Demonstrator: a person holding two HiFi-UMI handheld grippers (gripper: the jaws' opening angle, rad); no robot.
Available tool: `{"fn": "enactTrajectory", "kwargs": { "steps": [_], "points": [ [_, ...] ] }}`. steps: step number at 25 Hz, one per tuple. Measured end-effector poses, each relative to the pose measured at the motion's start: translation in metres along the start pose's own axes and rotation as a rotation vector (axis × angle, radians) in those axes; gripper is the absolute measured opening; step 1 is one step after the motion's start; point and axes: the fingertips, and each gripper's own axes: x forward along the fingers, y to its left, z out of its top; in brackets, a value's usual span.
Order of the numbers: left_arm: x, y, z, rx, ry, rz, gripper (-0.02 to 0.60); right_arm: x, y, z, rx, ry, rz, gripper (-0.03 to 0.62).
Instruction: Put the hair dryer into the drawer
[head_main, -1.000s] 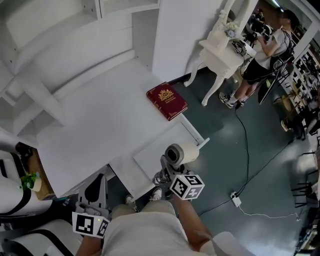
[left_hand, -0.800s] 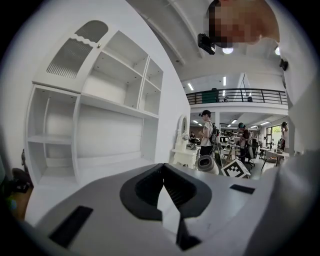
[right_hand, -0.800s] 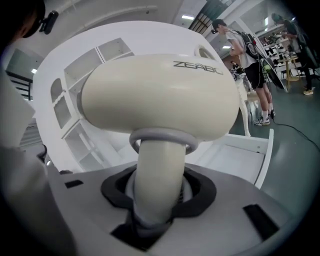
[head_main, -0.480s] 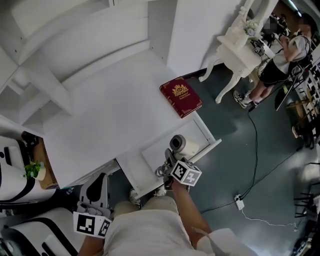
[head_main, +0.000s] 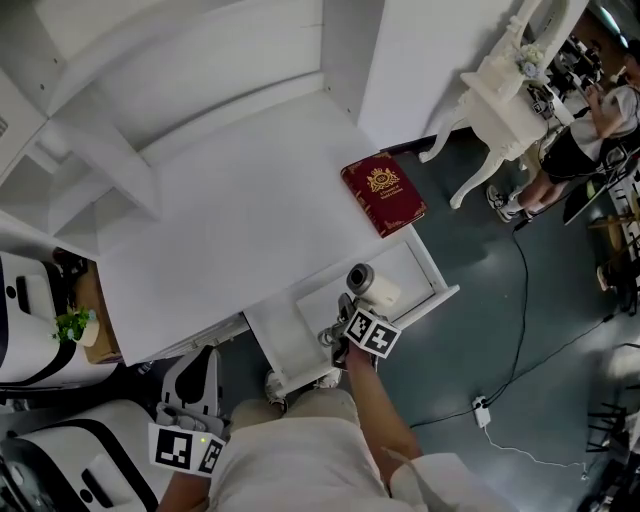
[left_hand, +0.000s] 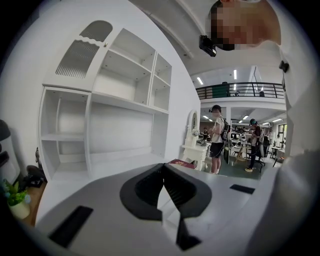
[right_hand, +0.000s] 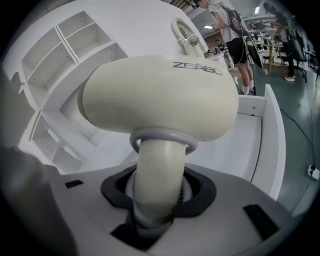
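Observation:
A cream hair dryer (head_main: 373, 287) with a grey nozzle end hangs over the open white drawer (head_main: 318, 313) at the desk's front edge. My right gripper (head_main: 349, 306) is shut on the dryer's handle, its marker cube just below in the head view. In the right gripper view the dryer's body (right_hand: 160, 97) fills the middle, the handle is clamped between the dark pads (right_hand: 200, 192), and the drawer's side wall (right_hand: 272, 135) runs along the right. My left gripper (head_main: 192, 366) hangs low at the left, away from the drawer. Its jaws (left_hand: 163, 175) meet at the tips with nothing between them.
A red book (head_main: 383, 194) lies on the white desk top (head_main: 230, 230) just behind the drawer. White shelves (left_hand: 120, 115) rise behind the desk. A white dressing table (head_main: 500, 90) and a person (head_main: 590, 115) stand at the right. A cable and power strip (head_main: 481, 411) lie on the floor.
My right gripper has sunk with the hair dryer, from in front of the drawer down over its open tray. The left gripper has stayed where it was.

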Motion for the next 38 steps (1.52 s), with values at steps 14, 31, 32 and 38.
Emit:
{"fn": "enactTrajectory", "kwargs": {
  "steps": [14, 31, 32, 38],
  "points": [
    [-0.001, 0.017, -0.009, -0.069, 0.037, 0.048, 0.015, 0.037, -0.018, -0.033, 0.156, 0.093, -0.086, 0.170],
    [-0.005, 0.024, -0.014, -0.077, 0.052, 0.093, 0.017, 0.059, -0.054, -0.063, 0.148, 0.235, -0.276, 0.172],
    [-0.006, 0.024, -0.015, -0.077, 0.052, 0.095, 0.016, 0.058, -0.057, -0.066, 0.152, 0.242, -0.287, 0.173],
    [-0.012, 0.028, -0.019, -0.086, 0.058, 0.111, 0.017, 0.061, -0.064, -0.073, 0.180, 0.265, -0.315, 0.175]
  ]
}}
